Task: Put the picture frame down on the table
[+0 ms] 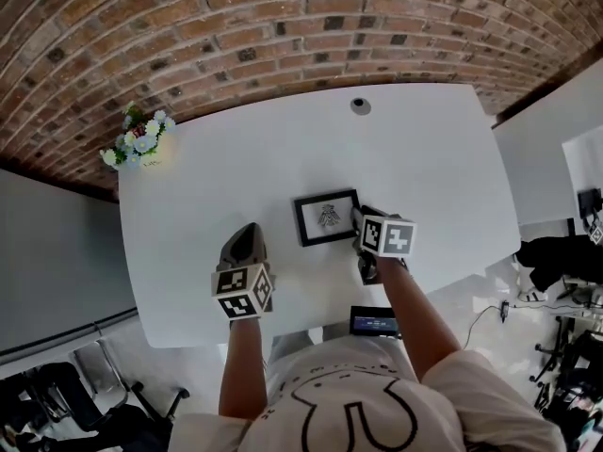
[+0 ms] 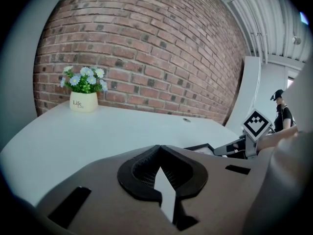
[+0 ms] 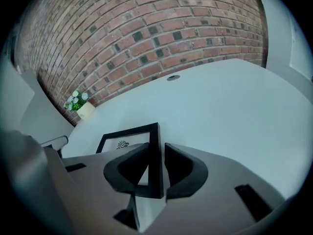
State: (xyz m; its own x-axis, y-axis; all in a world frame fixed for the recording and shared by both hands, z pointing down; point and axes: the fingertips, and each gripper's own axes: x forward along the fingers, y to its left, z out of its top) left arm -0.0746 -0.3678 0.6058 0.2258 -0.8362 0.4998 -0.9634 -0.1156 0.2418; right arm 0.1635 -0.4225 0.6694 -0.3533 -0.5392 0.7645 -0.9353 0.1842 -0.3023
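Note:
A black picture frame (image 1: 326, 217) with a small drawing on white lies about flat at the middle of the white table (image 1: 433, 158). My right gripper (image 1: 362, 222) is at the frame's right side. In the right gripper view the frame's (image 3: 124, 142) right bar runs between the jaws, and the right gripper (image 3: 156, 147) is shut on it. I cannot tell whether the frame rests fully on the table. My left gripper (image 1: 247, 235) hovers left of the frame, shut with nothing in it (image 2: 159, 150). The left gripper view shows the frame's corner (image 2: 200, 147).
A cream pot of blue and white flowers (image 1: 139, 141) stands at the table's far left corner. A small round cap (image 1: 361, 105) sits in the tabletop by the brick wall (image 1: 283, 26). A dark device (image 1: 374, 322) is at the table's near edge. Chairs (image 1: 85, 384) stand at lower left.

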